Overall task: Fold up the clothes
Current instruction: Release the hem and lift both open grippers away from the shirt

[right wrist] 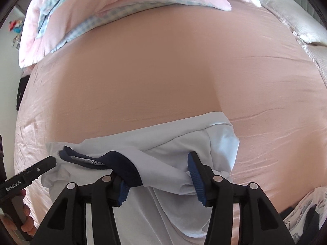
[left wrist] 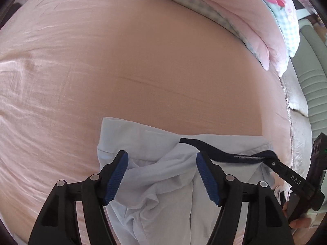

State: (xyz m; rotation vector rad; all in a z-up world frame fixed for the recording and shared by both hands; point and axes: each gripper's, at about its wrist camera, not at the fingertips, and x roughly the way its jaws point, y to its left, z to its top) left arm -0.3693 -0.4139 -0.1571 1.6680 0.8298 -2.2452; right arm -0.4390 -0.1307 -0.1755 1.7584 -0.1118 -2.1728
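1. On the bed covered by a smooth salmon-pink sheet (left wrist: 143, 65), seen through the left wrist camera, a pale blue cotton T-shirt with a navy neckband (left wrist: 163, 183) is laid near the lower edge of the view, bunched into soft folds.
2. The left gripper (left wrist: 162, 175) is pointed steeply down over the garment, and its black fingers with ribbed blue pads (left wrist: 116, 179) are held well apart; rumpled cloth is seen in the gap, but no pad is pressed on it.
3. The navy neckband (left wrist: 224, 153) is drawn out to the right, towards the black finger of the right gripper (left wrist: 290, 175) at the right edge of this view.
4. A pink quilt with a blue checked lining (left wrist: 255, 26) is heaped along the far side of the bed.
5. In the right wrist view, the same T-shirt (right wrist: 163, 149) is spread across the lower middle of the sheet (right wrist: 143, 77), with its folded top edge towards the far side.
6. The right gripper (right wrist: 160, 175) is set over the garment with its fingers (right wrist: 196, 175) apart; the neckband (right wrist: 122, 167) is draped over the left finger, while cloth is gathered against the right pad. Neither pad is seen squeezing the fabric.
7. At the left edge, the left gripper (right wrist: 30, 173) is seen beside the shirt's shoulder, and the person's hand (right wrist: 24, 220) is wrapped round its handle.
8. The quilt (right wrist: 81, 16) is piled at the top of the view.
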